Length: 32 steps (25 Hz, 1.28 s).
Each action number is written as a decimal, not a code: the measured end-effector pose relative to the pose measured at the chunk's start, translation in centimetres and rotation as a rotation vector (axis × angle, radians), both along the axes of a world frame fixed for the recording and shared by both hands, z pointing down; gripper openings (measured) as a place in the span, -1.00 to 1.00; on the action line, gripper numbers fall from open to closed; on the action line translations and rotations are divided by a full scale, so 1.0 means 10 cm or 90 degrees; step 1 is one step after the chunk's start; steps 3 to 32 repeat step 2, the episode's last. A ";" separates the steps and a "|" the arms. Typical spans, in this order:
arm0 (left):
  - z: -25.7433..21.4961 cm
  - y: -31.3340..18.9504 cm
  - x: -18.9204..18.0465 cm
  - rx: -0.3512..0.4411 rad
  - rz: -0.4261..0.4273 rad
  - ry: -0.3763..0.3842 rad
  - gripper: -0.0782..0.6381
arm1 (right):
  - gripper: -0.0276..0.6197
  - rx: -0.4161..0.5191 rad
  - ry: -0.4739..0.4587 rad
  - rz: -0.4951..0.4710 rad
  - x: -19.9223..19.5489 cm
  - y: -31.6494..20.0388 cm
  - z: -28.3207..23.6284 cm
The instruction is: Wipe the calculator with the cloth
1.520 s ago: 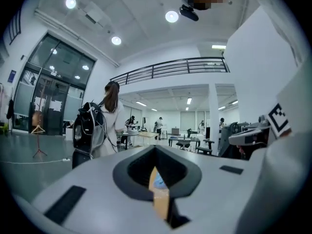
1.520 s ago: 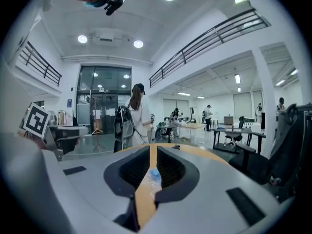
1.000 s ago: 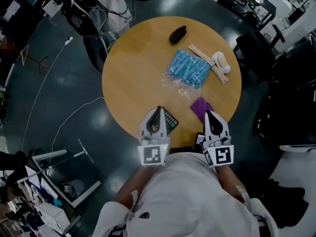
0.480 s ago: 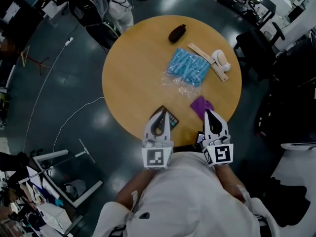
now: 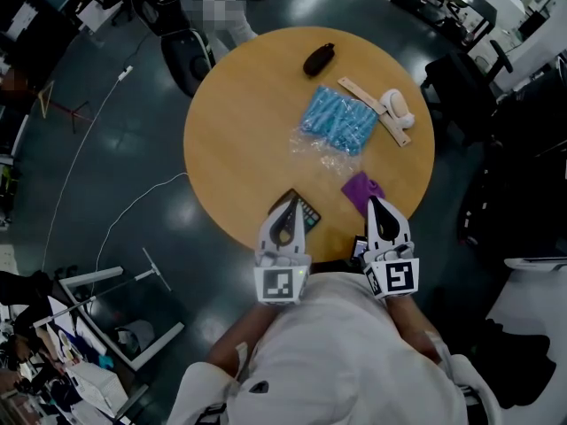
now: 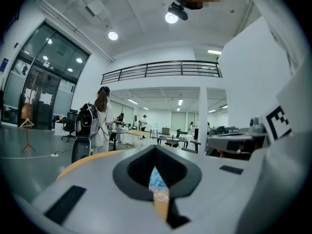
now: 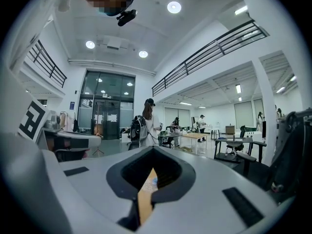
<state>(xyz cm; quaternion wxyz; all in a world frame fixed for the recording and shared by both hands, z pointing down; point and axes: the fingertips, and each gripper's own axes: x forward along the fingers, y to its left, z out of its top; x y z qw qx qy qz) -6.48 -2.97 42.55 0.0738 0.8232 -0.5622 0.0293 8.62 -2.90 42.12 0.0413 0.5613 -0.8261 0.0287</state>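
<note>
**A:** What's the biggest thing in sight?

**B:** The round wooden table (image 5: 239, 113). Both claws hang over its near edge, side by side and apart from each other.

**A:** How do the claws stand?

**B:** The left claw (image 5: 287, 202) has its jaws together, with only a thin slit between them and nothing gripped. The right claw (image 5: 371, 200) is the same: jaws pressed together and empty.

**A:** What lies ahead of them?

**B:** Well ahead, roughly between the lines the two claws point along, there's a blue crinkled packet (image 5: 339, 122) in clear wrap. Farther out, ahead of the right claw and a little to its right, lies a pale wooden strip (image 5: 372, 112) with a white object (image 5: 396, 109) against it.

**A:** And the cloth?

**B:** The purple cloth (image 5: 361, 187) lies bunched just ahead of the right claw's tip. From the head view the tip overlaps its near edge — I can't tell whether they touch.

**A:** The calculator?

**B:** The dark calculator (image 5: 306, 212) lies flat just to the right of the left claw and is partly hidden by it. It sits between the two claws, nearer the left, and apart from the cloth.

**A:** Anything smaller?

**B:** A black oval pouch (image 5: 319, 60), far ahead of both claws near the table's far edge.
</note>
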 end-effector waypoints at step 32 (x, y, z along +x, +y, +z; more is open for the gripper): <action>-0.01 -0.01 0.00 -0.003 -0.002 0.003 -0.76 | -0.87 0.003 0.001 -0.001 0.00 -0.01 -0.02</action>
